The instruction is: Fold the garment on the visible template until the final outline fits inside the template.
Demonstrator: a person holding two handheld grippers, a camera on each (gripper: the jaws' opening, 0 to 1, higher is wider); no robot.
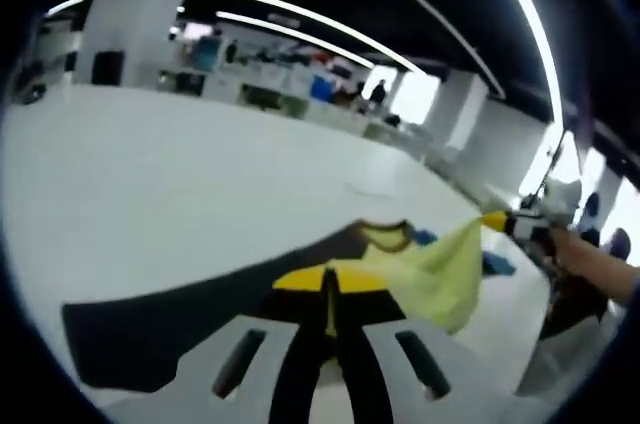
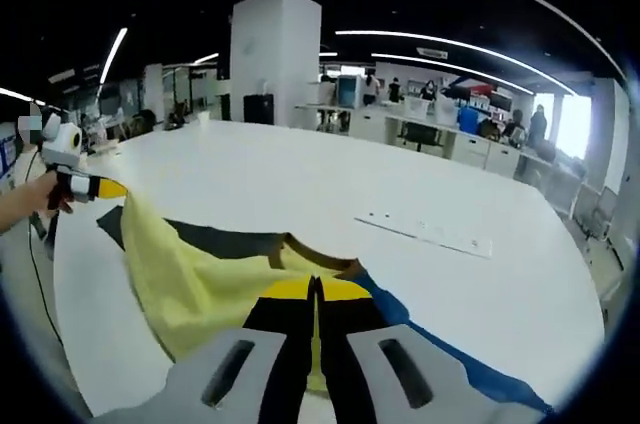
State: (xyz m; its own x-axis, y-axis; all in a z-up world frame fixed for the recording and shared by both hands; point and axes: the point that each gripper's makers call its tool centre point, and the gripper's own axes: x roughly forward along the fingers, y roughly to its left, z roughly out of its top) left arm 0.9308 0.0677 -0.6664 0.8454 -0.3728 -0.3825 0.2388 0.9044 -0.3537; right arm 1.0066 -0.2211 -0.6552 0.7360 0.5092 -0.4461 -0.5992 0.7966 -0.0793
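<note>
Left gripper jaws together, clamped on pale yellow cloth garment. Right gripper likewise clamped on it. Garment lifted over black template sheet on white table.

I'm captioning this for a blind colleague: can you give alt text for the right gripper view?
The right claw is shut on a yellow shirt lifted over a white table. The left claw, at far left, holds the shirt's other end, above a dark template.
</note>
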